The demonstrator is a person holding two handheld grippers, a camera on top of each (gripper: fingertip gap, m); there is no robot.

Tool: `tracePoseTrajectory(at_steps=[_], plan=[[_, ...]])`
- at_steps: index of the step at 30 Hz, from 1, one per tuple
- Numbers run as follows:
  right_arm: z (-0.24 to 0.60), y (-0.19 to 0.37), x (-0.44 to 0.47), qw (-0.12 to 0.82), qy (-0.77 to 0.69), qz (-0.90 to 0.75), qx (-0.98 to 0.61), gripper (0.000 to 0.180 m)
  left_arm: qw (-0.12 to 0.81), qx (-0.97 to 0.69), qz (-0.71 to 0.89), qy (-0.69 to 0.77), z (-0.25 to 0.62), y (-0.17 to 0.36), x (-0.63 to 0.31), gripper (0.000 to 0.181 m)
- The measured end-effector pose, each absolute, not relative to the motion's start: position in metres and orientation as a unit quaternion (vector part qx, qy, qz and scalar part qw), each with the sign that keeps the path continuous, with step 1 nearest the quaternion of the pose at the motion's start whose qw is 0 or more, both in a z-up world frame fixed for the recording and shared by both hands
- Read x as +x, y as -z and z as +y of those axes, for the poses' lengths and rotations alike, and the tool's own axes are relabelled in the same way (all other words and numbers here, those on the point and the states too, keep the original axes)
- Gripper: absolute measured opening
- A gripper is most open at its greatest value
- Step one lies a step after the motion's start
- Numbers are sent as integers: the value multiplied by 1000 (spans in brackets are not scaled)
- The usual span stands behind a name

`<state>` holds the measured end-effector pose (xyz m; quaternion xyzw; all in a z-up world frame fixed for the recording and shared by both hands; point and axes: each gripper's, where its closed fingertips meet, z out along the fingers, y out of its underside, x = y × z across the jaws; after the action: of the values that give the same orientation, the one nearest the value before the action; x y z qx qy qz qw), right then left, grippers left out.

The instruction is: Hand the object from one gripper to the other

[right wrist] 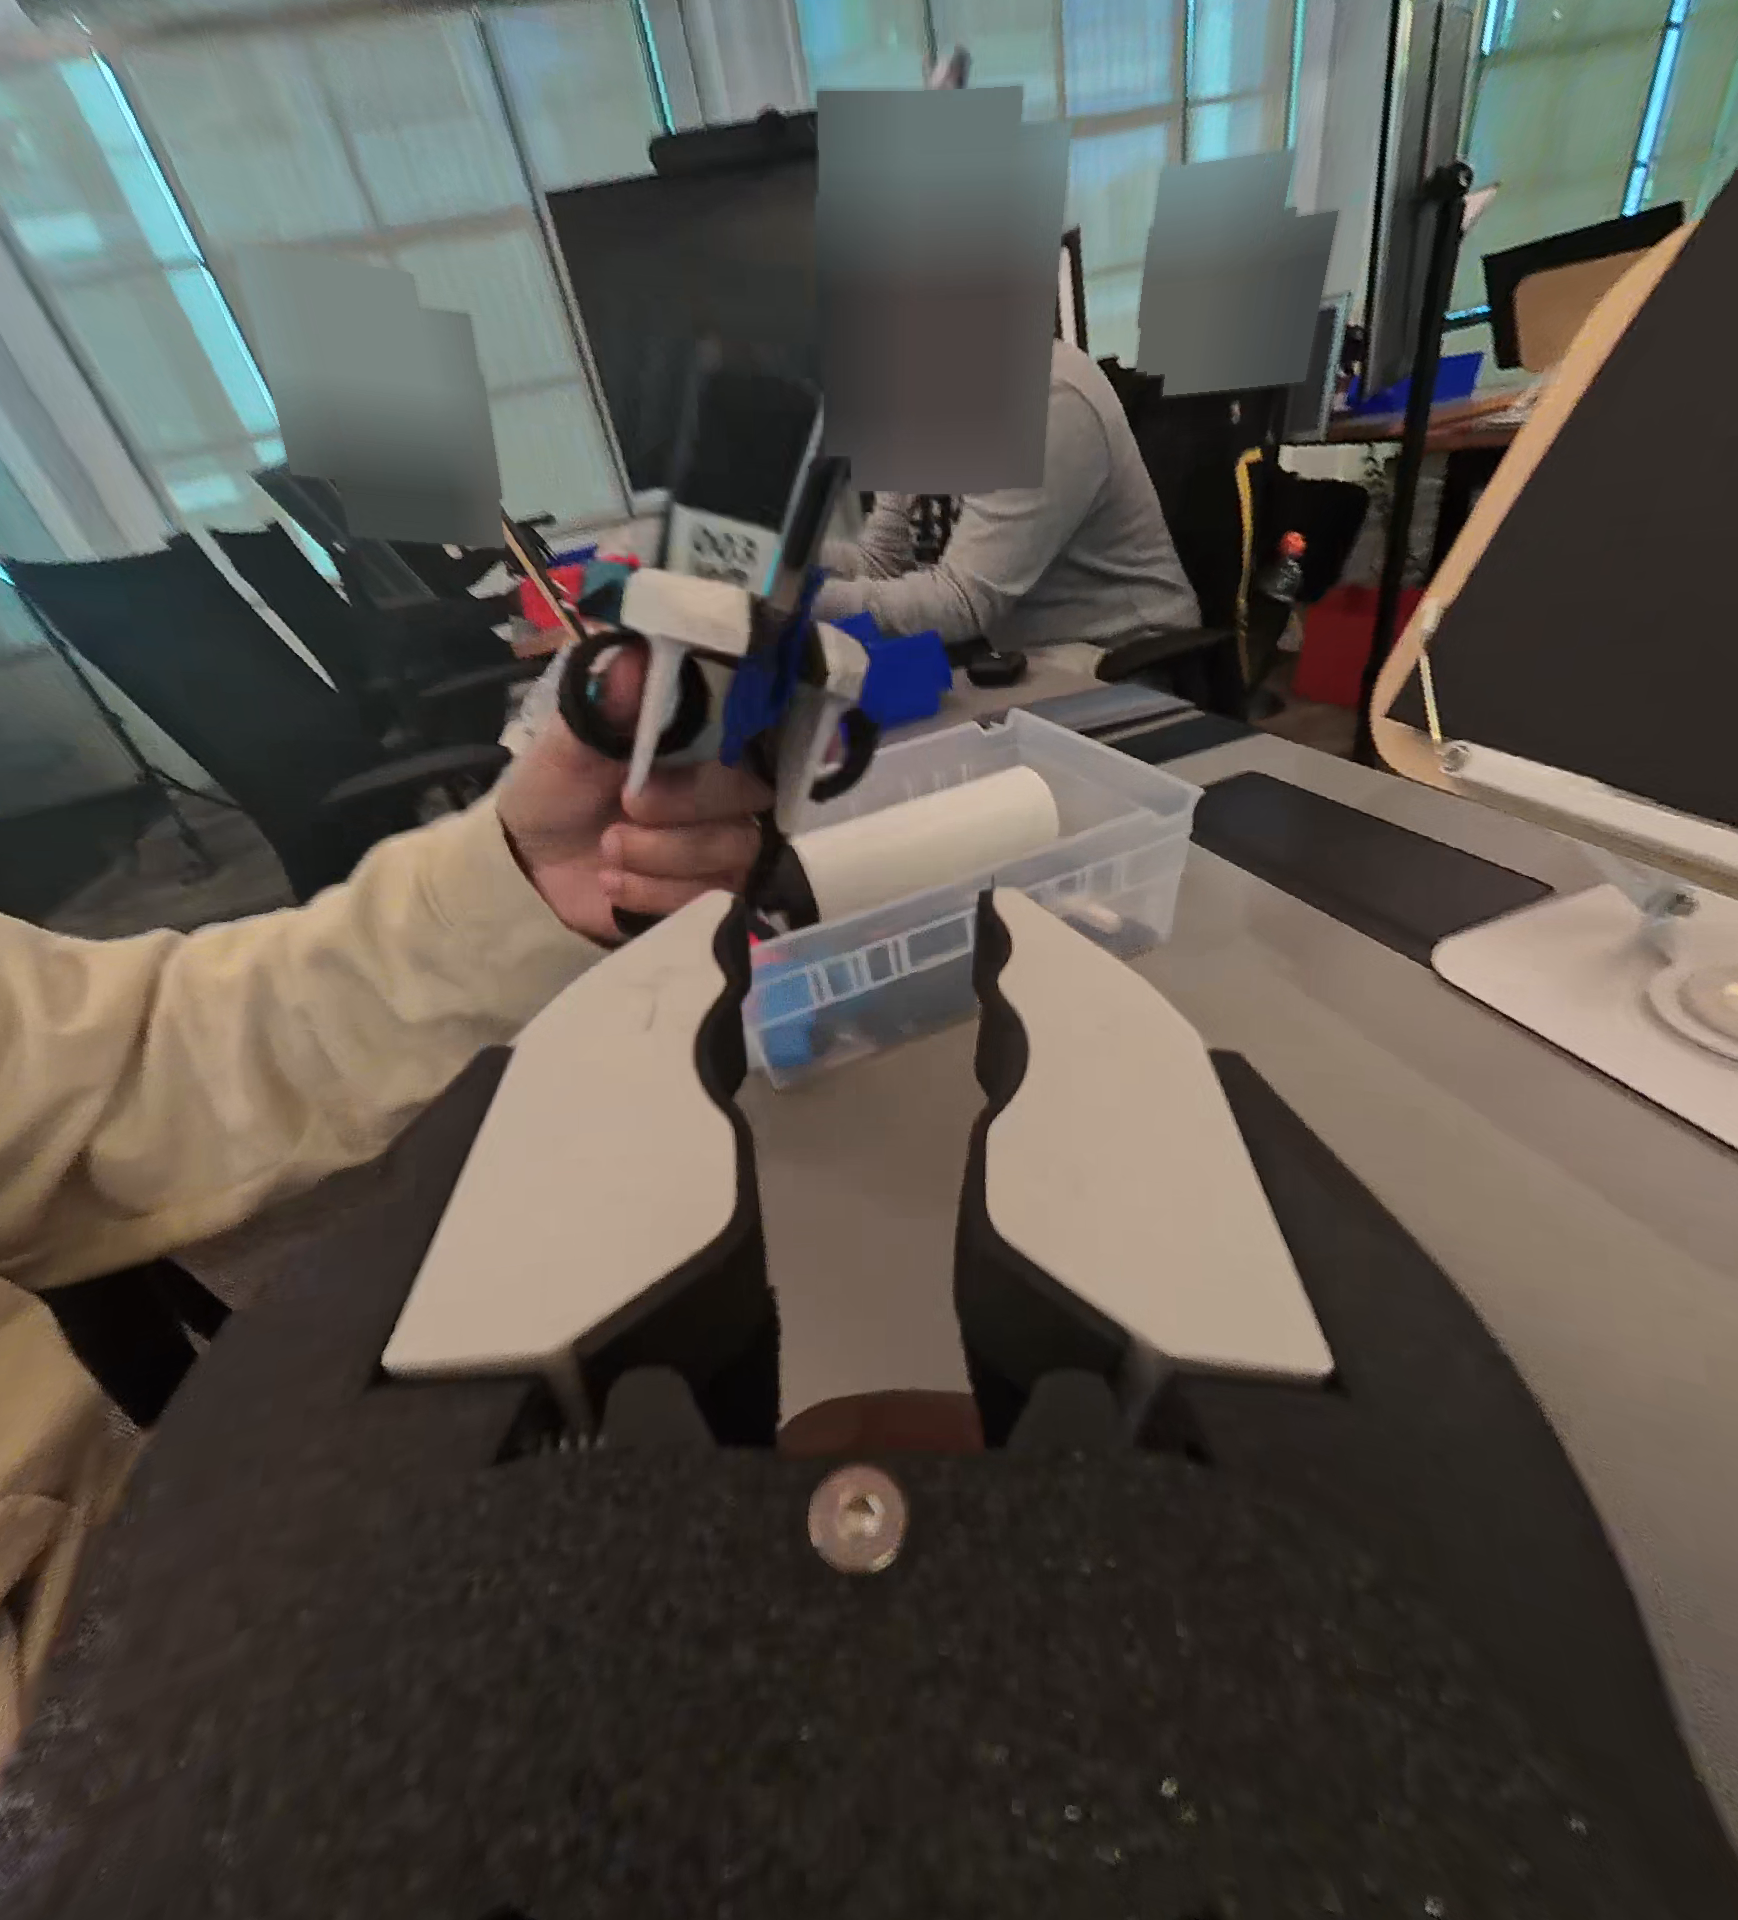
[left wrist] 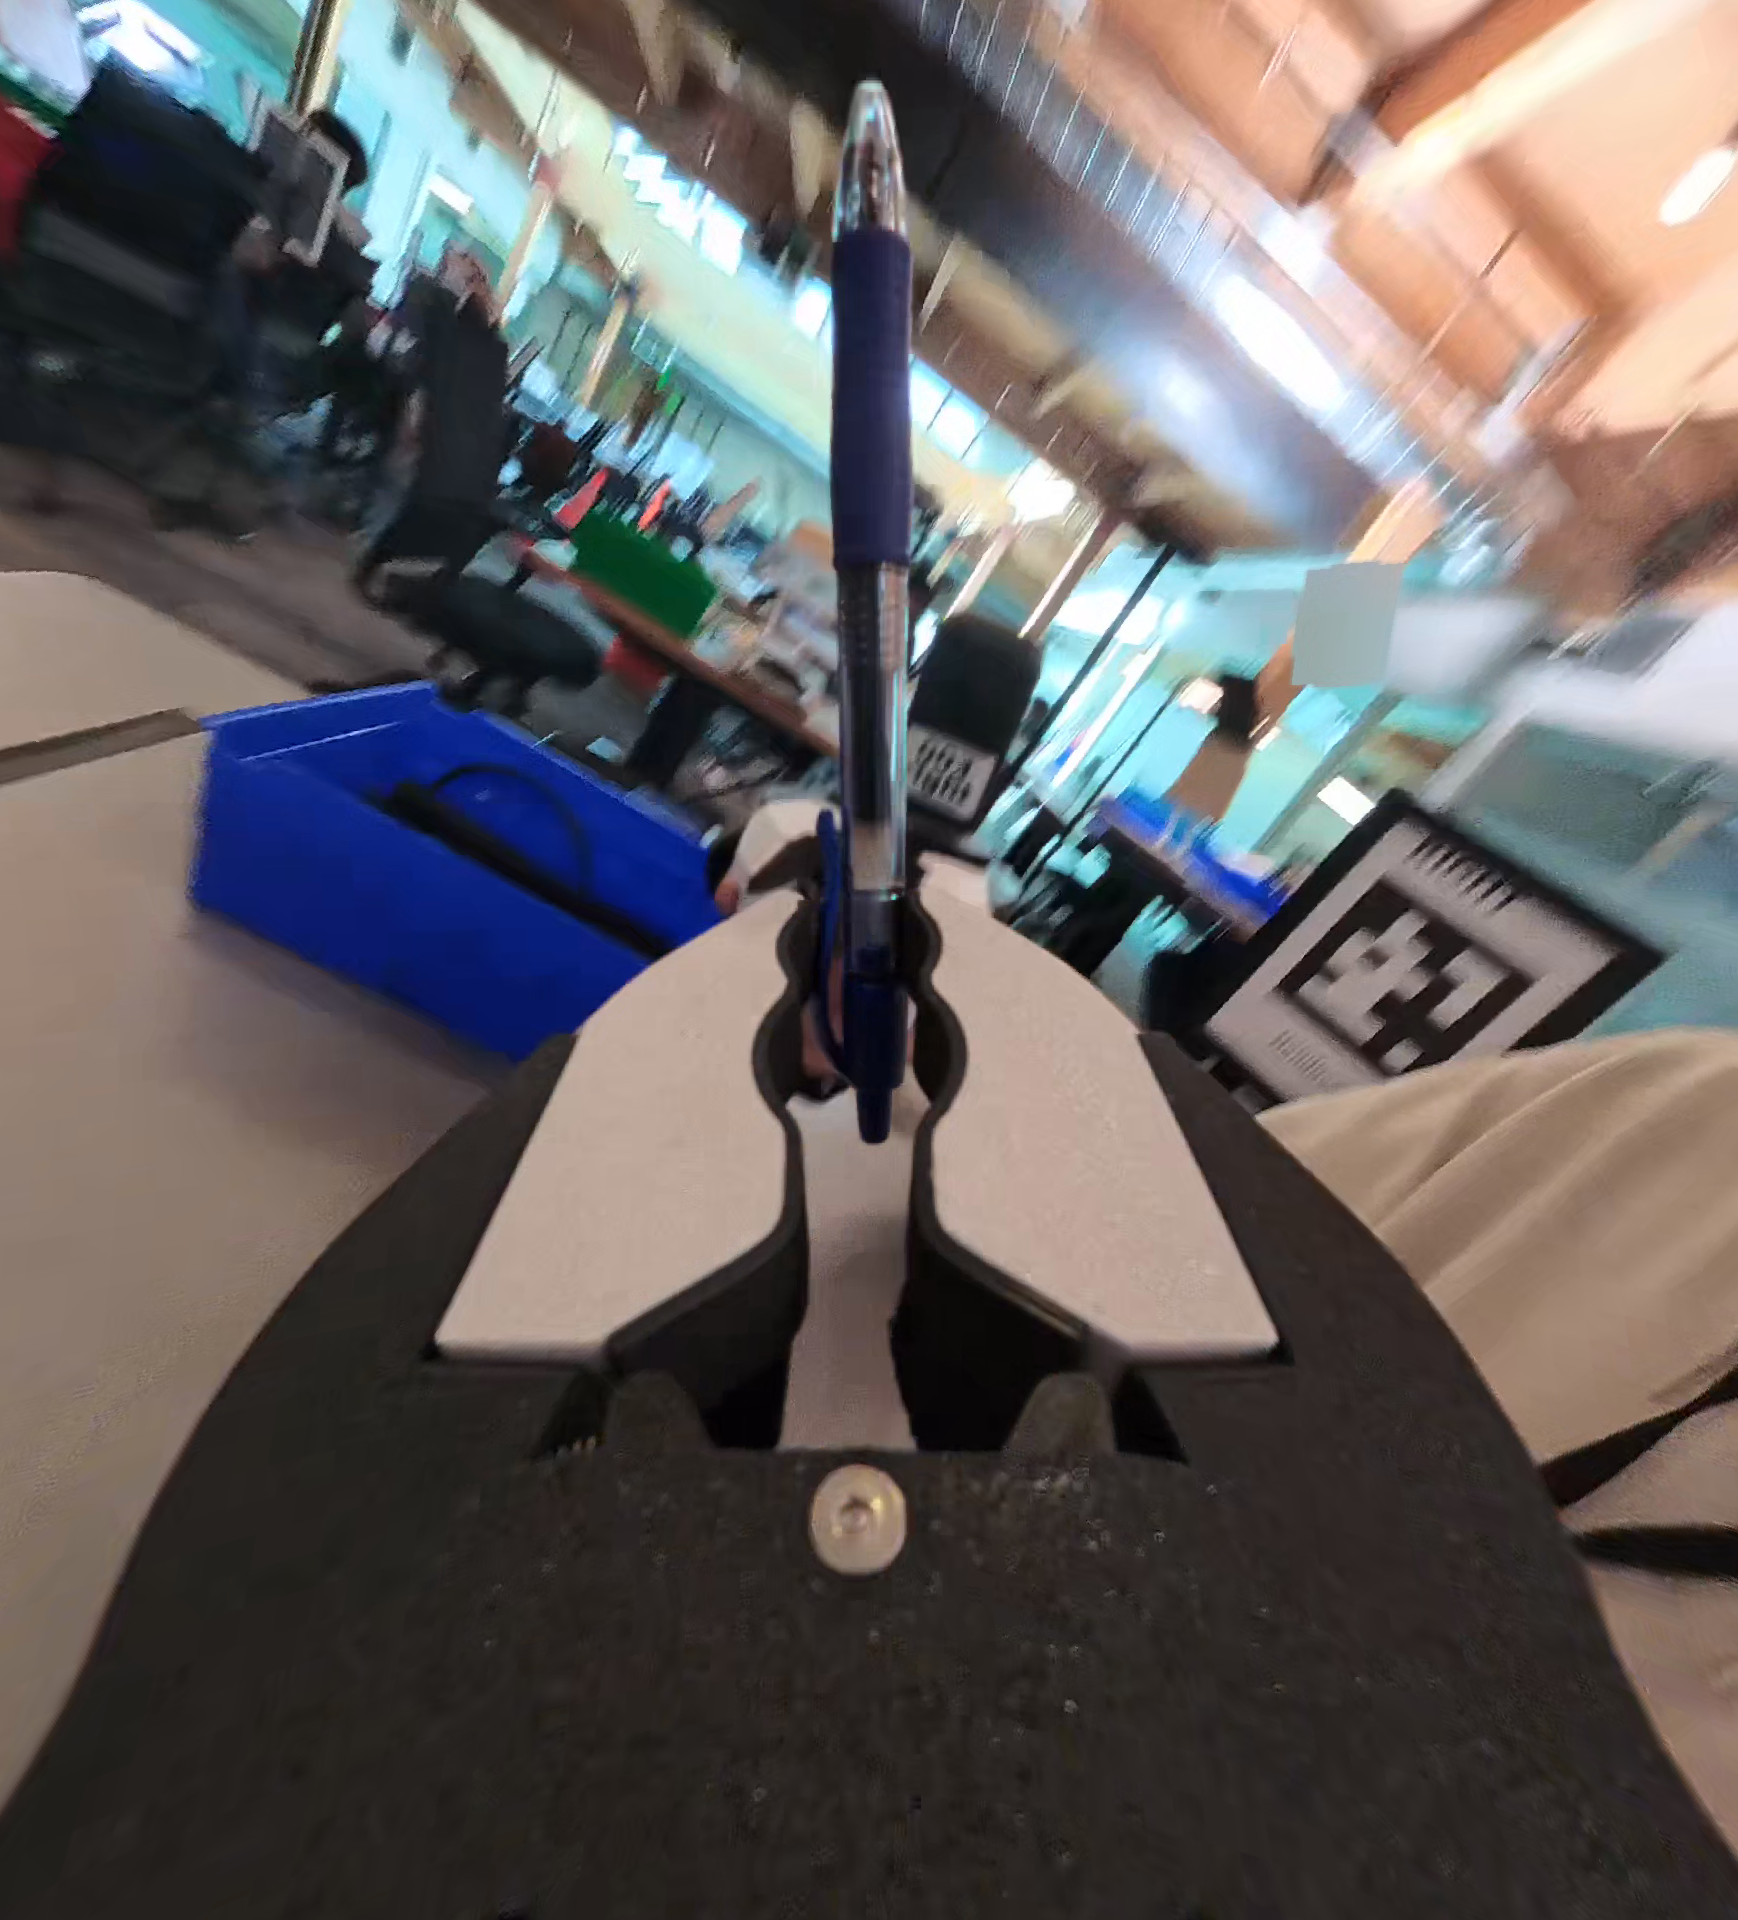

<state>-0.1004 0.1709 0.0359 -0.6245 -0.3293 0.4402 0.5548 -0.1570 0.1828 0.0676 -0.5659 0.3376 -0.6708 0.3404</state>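
A blue pen (left wrist: 870,416) with a clear barrel and a dark blue grip stands upright, tip up, in the left wrist view. My left gripper (left wrist: 860,914) is shut on its lower end, near the clip. In the right wrist view the left gripper (right wrist: 766,639) shows farther off, held up by a hand in a cream sleeve, with the pen (right wrist: 805,540) sticking up from it. My right gripper (right wrist: 860,914) is open and empty, low over the grey table (right wrist: 1260,1091), below and nearer than the left gripper.
A blue bin (left wrist: 408,862) with a black cable sits on the table to the left. A clear plastic bin (right wrist: 1104,831) holds a white roll (right wrist: 927,831). A black mat (right wrist: 1364,862) and a white stand base (right wrist: 1623,997) lie right. Seated people and chairs are behind. The gap from one gripper's tips to the other's is roughly 8 cm.
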Motion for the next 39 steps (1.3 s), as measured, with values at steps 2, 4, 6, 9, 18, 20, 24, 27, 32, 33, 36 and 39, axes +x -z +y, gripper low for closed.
tracePoseTrajectory(at_steps=[2,4,6,9,18,20,24,27,32,33,36,39], plan=[[169,-37,-109,553,-464,-318,-614,40,316,-553,299,711,184,-66,-152,15],[166,-32,-122,537,-487,-313,-614,39,300,-546,288,728,180,-61,-143,15],[161,-28,-137,514,-512,-312,-613,38,302,-545,281,730,178,-58,-134,15],[155,-29,-151,494,-558,-292,-599,36,302,-536,282,736,170,-56,-124,15],[158,-34,-148,478,-612,-244,-581,15,342,-541,311,703,159,-51,-110,15],[156,-33,-149,462,-626,-239,-580,15,358,-540,315,694,159,-52,-109,15],[155,-32,-151,461,-623,-244,-583,14,380,-542,322,677,159,-52,-107,15],[155,-30,-150,462,-607,-263,-591,14,381,-550,338,662,158,-49,-107,16],[163,-12,-146,476,-531,-295,-636,13,379,-604,385,585,172,-46,-124,29],[166,-5,-144,479,-503,-305,-652,13,403,-611,393,557,179,-51,-133,31],[162,14,-149,448,-470,-344,-678,14,437,-618,439,484,183,-62,-154,49],[145,23,-168,409,-492,-376,-671,14,416,-628,476,455,176,-62,-166,57]])
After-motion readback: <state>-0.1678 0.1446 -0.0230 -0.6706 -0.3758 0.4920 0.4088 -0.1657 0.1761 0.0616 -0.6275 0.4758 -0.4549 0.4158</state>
